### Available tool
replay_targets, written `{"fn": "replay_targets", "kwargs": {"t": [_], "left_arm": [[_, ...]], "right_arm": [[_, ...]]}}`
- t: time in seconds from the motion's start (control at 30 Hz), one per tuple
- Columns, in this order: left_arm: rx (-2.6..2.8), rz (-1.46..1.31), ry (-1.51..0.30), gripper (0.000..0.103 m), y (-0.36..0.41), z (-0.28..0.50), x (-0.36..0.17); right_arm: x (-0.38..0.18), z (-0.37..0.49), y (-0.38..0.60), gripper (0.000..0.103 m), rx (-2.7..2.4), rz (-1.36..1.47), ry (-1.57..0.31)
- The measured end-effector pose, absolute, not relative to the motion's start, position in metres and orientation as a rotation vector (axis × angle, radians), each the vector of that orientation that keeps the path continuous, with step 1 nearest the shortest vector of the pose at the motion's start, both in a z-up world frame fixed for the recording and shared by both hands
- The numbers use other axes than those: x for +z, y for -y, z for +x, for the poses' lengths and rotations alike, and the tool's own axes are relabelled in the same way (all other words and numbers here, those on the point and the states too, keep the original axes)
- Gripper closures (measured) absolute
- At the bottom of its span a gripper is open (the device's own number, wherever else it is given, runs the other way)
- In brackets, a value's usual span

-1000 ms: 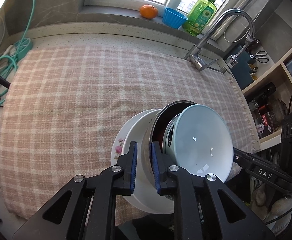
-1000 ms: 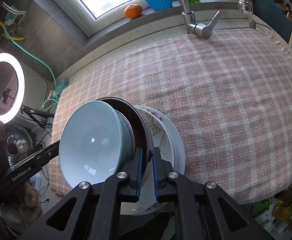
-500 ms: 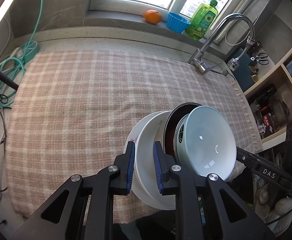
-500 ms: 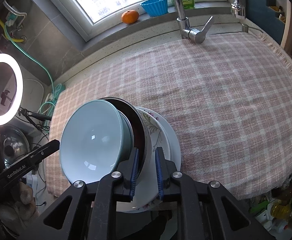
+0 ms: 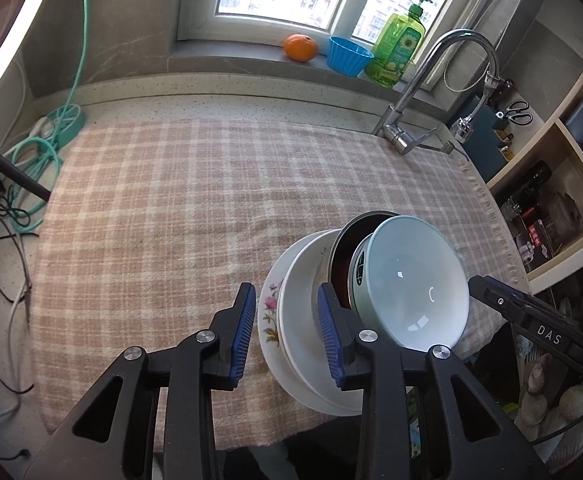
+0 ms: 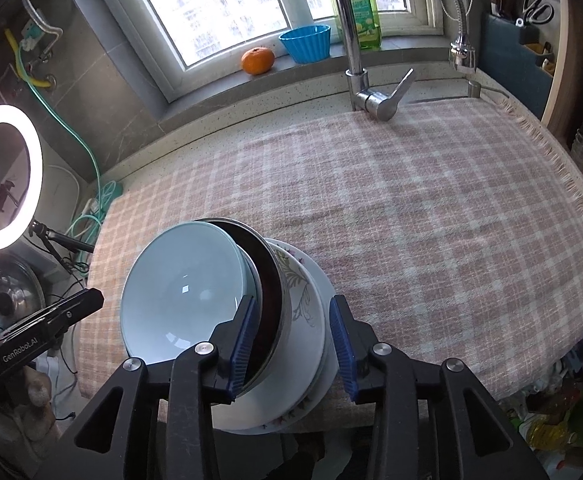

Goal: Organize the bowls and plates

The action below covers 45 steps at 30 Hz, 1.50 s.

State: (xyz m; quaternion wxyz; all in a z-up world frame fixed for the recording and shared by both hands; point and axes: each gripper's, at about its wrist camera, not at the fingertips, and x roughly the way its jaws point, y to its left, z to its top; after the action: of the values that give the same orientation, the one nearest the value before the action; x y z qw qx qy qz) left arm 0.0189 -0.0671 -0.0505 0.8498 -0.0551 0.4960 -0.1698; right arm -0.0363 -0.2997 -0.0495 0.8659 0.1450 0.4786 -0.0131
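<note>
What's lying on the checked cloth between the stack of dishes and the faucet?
Nothing; in both wrist views the checked cloth is bare from the stack of dishes to the faucet.

Both grippers, the left gripper (image 5: 287, 332) and the right gripper (image 6: 293, 342), are black plastic with silver screws and ridged blue fingers (image 5: 240, 336); white lettering marks their sides.

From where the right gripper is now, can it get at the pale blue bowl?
Probably yes. The right gripper has just been opening and straddles the stack's rims; the blue bowl is the topmost piece, nothing covers it, and its rim lies just beside the gripper's left finger. The left gripper works the opposite side.
</note>
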Motion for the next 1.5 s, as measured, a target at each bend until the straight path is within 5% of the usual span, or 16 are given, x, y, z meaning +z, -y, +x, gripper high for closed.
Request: {"fn": "replay_targets", "kwargs": {"t": [0.13,0.23,0.4,0.5,0.63,1.5], "left_arm": [[-0.341,-0.115,-1.019,0.064,0.068,0.013,-0.043],[-0.314,-0.112,-0.996,0.057,0.073,0.006,-0.038],[-0.249,-0.136,-0.948,0.043,0.079,-0.01,-0.028],[-0.225,-0.097,-0.927,0.04,0.088,-0.019,-0.022],[-0.185,-0.077,-0.898,0.03,0.092,-0.029,-0.014],[-0.161,-0.063,-0.863,0.029,0.101,-0.045,-0.004]], "right_arm": [[-0.044,-0.038,0.302,0.067,-0.019,0.303,-0.976],[-0.039,-0.04,0.303,0.054,0.003,0.28,-0.951],[-0.029,-0.043,0.303,0.054,0.051,0.2,-0.93],[-0.02,-0.048,0.305,0.036,0.054,0.163,-0.885],[-0.013,-0.054,0.307,0.032,0.071,0.17,-0.843],[-0.005,-0.074,0.306,0.025,0.074,0.144,-0.804]]}}
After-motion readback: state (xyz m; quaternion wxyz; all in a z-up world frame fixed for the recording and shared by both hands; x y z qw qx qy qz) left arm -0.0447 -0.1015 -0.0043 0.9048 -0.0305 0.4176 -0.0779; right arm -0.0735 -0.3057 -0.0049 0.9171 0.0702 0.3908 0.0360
